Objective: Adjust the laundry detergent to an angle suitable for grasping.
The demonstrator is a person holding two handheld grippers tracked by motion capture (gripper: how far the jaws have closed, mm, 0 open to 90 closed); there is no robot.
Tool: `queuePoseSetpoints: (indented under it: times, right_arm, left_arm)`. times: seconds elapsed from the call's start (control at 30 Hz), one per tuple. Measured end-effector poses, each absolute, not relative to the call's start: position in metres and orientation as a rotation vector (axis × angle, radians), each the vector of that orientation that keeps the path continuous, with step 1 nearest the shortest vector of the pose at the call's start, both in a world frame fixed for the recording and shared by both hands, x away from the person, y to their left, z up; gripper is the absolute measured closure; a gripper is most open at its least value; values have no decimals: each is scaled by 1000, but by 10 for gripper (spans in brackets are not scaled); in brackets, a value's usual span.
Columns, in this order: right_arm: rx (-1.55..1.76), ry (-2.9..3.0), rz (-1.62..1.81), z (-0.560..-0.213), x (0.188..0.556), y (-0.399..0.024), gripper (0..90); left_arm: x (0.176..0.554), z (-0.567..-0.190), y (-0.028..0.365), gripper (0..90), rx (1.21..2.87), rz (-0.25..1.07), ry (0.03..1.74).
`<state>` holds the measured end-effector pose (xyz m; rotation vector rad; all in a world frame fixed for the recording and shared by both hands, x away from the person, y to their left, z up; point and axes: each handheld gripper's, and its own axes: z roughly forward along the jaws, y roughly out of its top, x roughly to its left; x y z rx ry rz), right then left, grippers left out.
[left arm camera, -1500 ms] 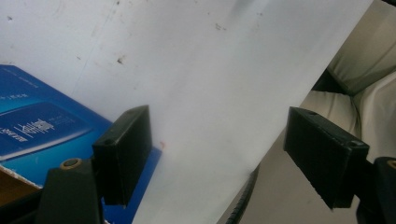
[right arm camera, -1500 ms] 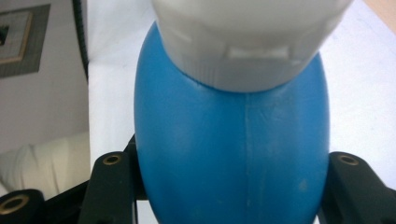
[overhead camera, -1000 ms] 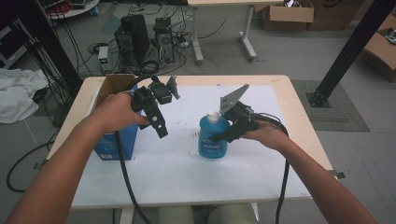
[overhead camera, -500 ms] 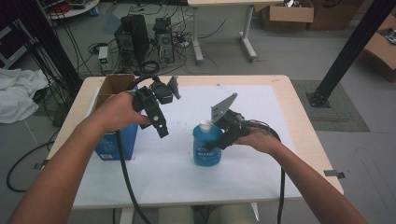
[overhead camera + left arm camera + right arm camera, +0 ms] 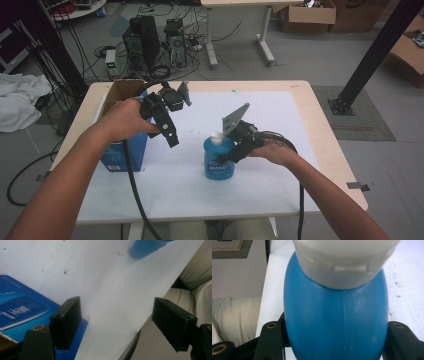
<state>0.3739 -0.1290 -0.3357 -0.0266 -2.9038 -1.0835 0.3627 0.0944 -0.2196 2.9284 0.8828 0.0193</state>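
while the blue bottle is clamped upright on the table by the right gripper, the left gripper is held apart beside the blue box.

Print on blue bottle & blue box unreadable.

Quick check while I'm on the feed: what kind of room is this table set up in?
It looks like a lab or workshop, not a home. Computer towers with loose cables sit on the grey floor behind the table, cardboard boxes are stacked at the back, and a black frame post stands beside the table.
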Motion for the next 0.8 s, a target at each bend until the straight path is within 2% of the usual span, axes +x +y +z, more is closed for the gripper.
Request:
queuePoseSetpoints:
  times: [0.8]
  right_arm:
    - [37, -2883, -1121, -342, 373, -137, 400]
  left_arm:
    - [361, -221, 89, 249, 2929, 28, 877]
